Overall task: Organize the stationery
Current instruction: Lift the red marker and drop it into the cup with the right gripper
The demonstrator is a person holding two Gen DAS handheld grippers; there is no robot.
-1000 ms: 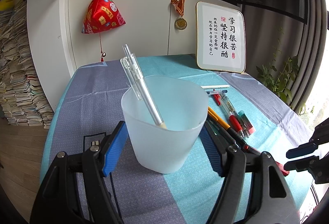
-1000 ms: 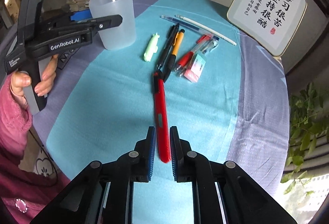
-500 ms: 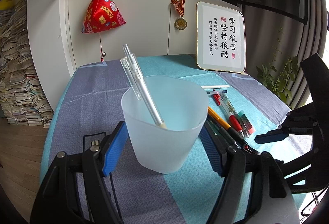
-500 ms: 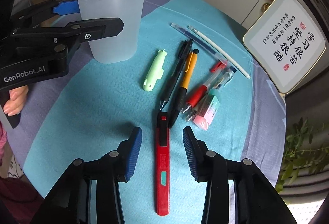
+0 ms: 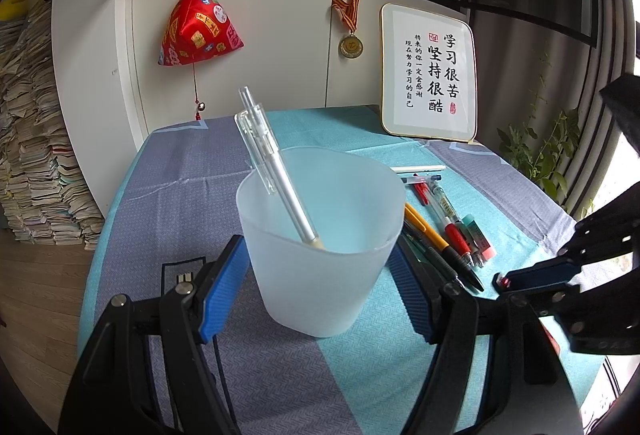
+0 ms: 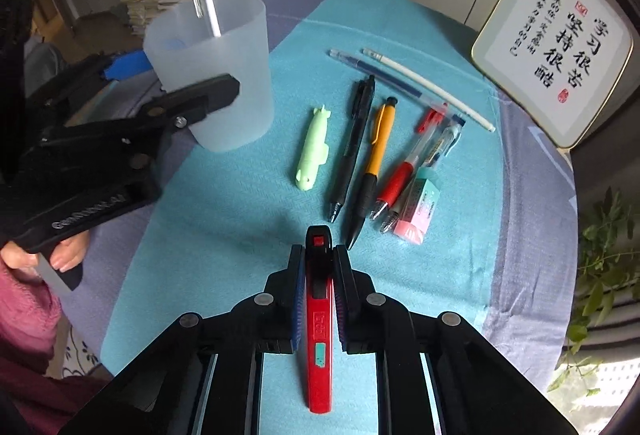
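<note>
- Right wrist view, item in hand: red utility knife [image 6: 319,319], lying lengthwise on the teal tablecloth [image 6: 224,219]. The right gripper [image 6: 319,267] has just been closing its jaws, and the blue pads now pinch the knife's body near its slider end.
- Left gripper [image 5: 320,287]: clamped on the frosted plastic cup [image 5: 320,235], one pad against each side wall; cup upright on the cloth.
- Cup contents: one clear pen [image 5: 276,175], leaning on the rim.
- Loose stock, in a row beyond the knife: green shark-shaped piece [image 6: 313,149], black pen [image 6: 352,151], orange pen [image 6: 374,167], red pen [image 6: 408,163], clear pen with a blue cap [image 6: 430,163], pink-and-mint eraser [image 6: 417,211], thin white refill [image 6: 428,88], blue refill [image 6: 384,77].
- Step, as judged: pick-up of the knife, grasp made, lift not yet begun.
- Next move calls for: raising the knife clear of the neighbouring pen tips, carrying it towards the cup, tipping it end-down over the rim beside the leaning pen, then letting go.
</note>
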